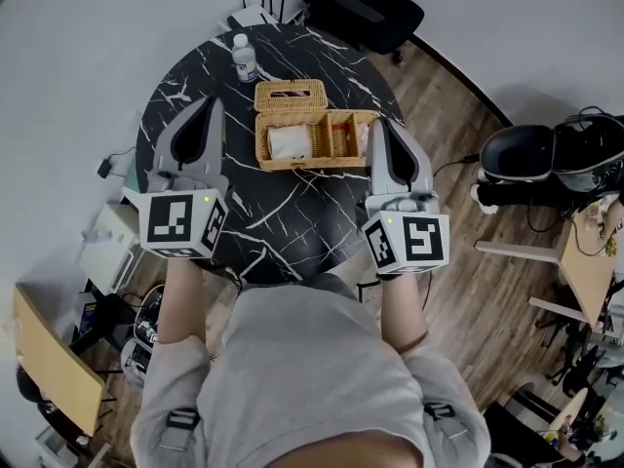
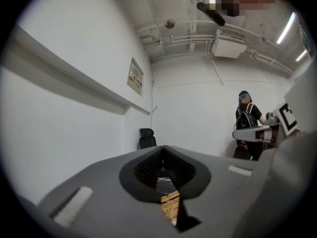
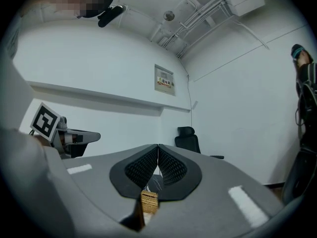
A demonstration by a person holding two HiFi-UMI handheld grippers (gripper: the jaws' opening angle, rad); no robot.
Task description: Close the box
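An open wicker box (image 1: 314,142) lies on the round black marble table (image 1: 283,213), its lid (image 1: 290,96) folded back on the far side. Compartments inside it hold a white item and small packets. My left gripper (image 1: 208,101) hovers to the left of the box, jaws shut and empty. At the box's right end my right gripper (image 1: 379,124) is also shut on nothing. Both gripper views point upward at the walls. In each, a bit of the wicker box (image 2: 171,205) (image 3: 149,202) shows through the gap under the closed jaws of the left gripper (image 2: 163,148) and the right gripper (image 3: 158,147).
A water bottle (image 1: 244,58) stands at the table's far edge, behind the lid. A black office chair (image 1: 375,8) and a router (image 1: 258,6) are beyond the table. Another chair (image 1: 546,154) stands to the right. A person (image 2: 247,123) stands across the room.
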